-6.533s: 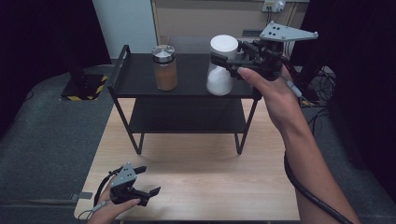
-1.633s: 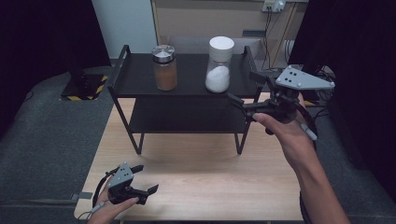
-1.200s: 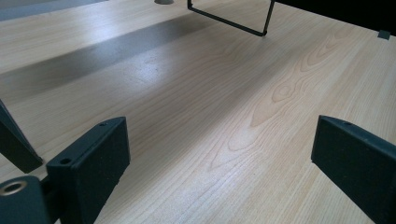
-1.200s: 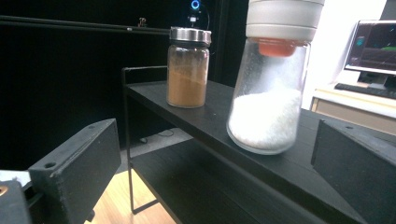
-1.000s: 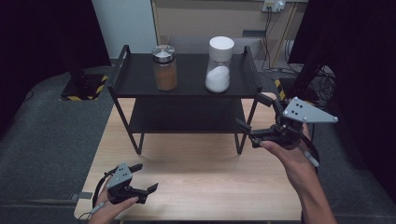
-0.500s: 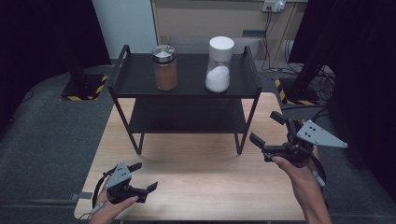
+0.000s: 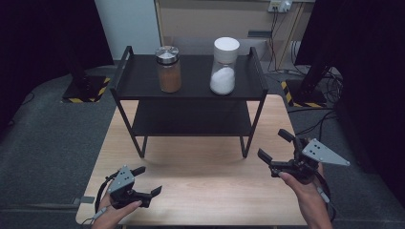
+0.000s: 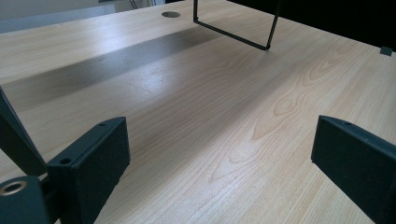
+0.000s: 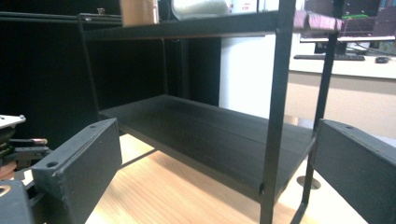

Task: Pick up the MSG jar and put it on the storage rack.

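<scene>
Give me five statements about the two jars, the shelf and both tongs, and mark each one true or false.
1. The white-lidded jar stands on the top level of the black shelf. True.
2. The right tongs are shut on the white-lidded jar. False: they are open, holding nothing, low over the wooden table to the right of the shelf.
3. The brown-filled jar stands to the left of the white-lidded jar. True.
4. The left tongs rest on the shelf's lower level. False: they are at the table's near left edge, open.
5. The brown-filled jar lies tipped on its side. False: it stands upright.
</scene>
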Tool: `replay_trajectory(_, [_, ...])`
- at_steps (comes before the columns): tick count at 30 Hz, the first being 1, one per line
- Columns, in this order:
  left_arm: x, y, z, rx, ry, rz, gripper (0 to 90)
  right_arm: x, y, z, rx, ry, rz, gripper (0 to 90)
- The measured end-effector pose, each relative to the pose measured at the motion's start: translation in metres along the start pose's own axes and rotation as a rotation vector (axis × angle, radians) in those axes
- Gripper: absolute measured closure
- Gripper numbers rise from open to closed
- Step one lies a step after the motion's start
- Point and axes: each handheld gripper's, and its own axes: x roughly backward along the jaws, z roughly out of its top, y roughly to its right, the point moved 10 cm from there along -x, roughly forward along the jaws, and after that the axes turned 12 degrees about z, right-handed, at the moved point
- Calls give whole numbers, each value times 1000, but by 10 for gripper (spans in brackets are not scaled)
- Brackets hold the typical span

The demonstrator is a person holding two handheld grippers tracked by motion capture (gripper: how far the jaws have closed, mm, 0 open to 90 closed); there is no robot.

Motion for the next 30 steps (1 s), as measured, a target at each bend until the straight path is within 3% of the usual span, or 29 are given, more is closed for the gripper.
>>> replay_trajectory(10, [-1, 2, 1, -2, 0, -1, 31, 5, -2, -21, -29, -15, -17, 22])
replay_trajectory(14, [-2, 2, 0, 0, -4, -1, 31, 5, -4, -31, -19, -46, -37, 20])
replay_trajectory(30, [0, 2, 2, 2, 4, 6, 31, 7, -11, -57, -47, -54, -41, 11])
